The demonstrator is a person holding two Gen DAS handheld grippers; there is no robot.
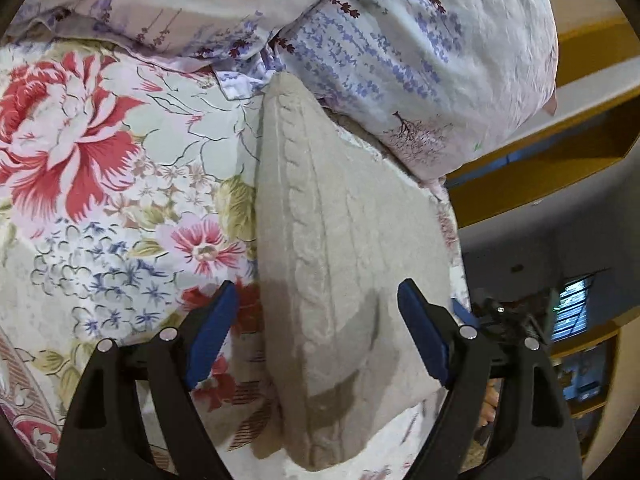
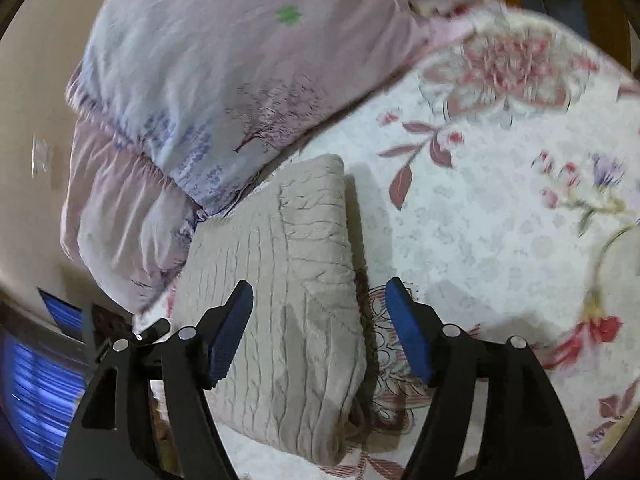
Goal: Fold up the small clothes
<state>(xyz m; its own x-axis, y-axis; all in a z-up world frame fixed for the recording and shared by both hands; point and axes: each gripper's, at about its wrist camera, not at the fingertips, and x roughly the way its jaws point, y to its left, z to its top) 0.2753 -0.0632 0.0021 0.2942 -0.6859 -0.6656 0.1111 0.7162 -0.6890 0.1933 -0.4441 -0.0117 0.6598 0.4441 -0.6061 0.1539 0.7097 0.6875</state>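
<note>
**Two grippers open above a folded knit**

Two grippers hang over one beige knitted garment, which lies folded into a compact bundle on the flowered bedsheet, just beside a lavender-print pillow. The left gripper has its blue pads spread wide, one on each side of the knit, and they do not press on it. The right gripper is released too; its jaws stand apart over the near edge of the same bundle, with no cloth pinched between them.

The fold seems to be made already, so the step in hand is probably letting go of the cloth. The next move would then call for lifting both tools straight away, so that no pad drags the top layer and opens the fold again.

Both grippers point forward and down at the bed, at a medium slope. The two views are tilted in opposite ways, which suggests rolled wrists.
</note>
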